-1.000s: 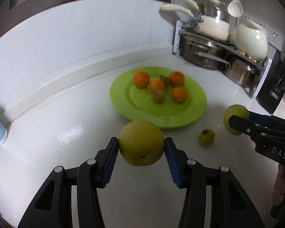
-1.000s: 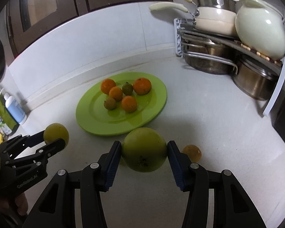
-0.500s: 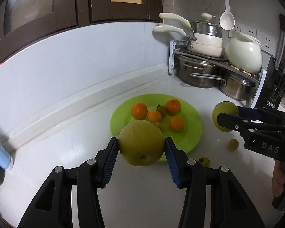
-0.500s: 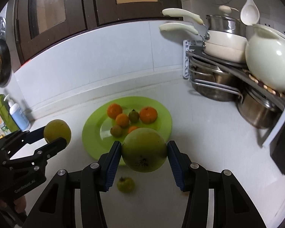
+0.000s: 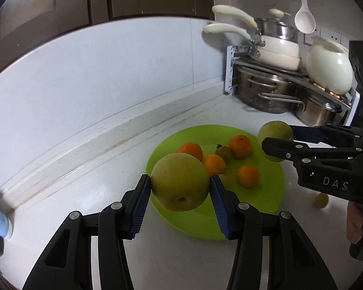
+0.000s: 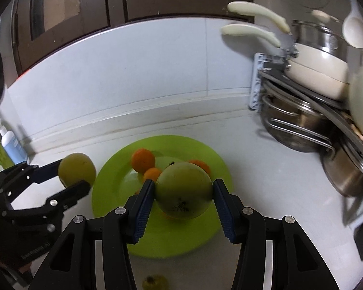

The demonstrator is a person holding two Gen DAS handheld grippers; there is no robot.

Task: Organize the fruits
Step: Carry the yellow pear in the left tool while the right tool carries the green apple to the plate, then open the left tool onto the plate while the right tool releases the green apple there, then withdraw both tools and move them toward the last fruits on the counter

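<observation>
The left gripper [image 5: 180, 188] is clamped on a large yellow-green fruit [image 5: 180, 181], its blue ribbed pads pressed against both sides, and holds it in the air above the near left rim of the green plate [image 5: 273, 193]. The right gripper [image 6: 184, 193] grips a second, greener round fruit [image 6: 183, 191] in the same way, above the middle of the plate [image 6: 109, 193]; from the left wrist view this fruit [image 5: 274, 136] shows at the plate's far right rim, pinched between the right gripper's [image 5: 276, 140] black fingers.

The plate sits on the white desk [image 5: 84, 193], toward the back wall and left of the pot rack. On it lie four oranges [image 5: 240, 146] and a small brownish-green fruit [image 5: 223, 152] between them; another small fruit may be hidden behind the held ones, but the view does not settle that. Off the plate, a small yellowish fruit [image 5: 321, 200] rests on the desk near the plate's right side, partly behind the right gripper. A small green fruit [image 6: 155, 282] lies on the desk just beyond the plate's near rim, low in the right wrist view.

At the back right corner of the desk a rack carries steel pots [image 5: 263, 91], a cream pan [image 5: 273, 52] with a pale handle, and a cream kettle [image 5: 329, 67]; a white ladle [image 5: 305, 19] hangs on the wall above. A blue pump bottle [image 6: 11, 145] stands at the desk's far left edge.
</observation>
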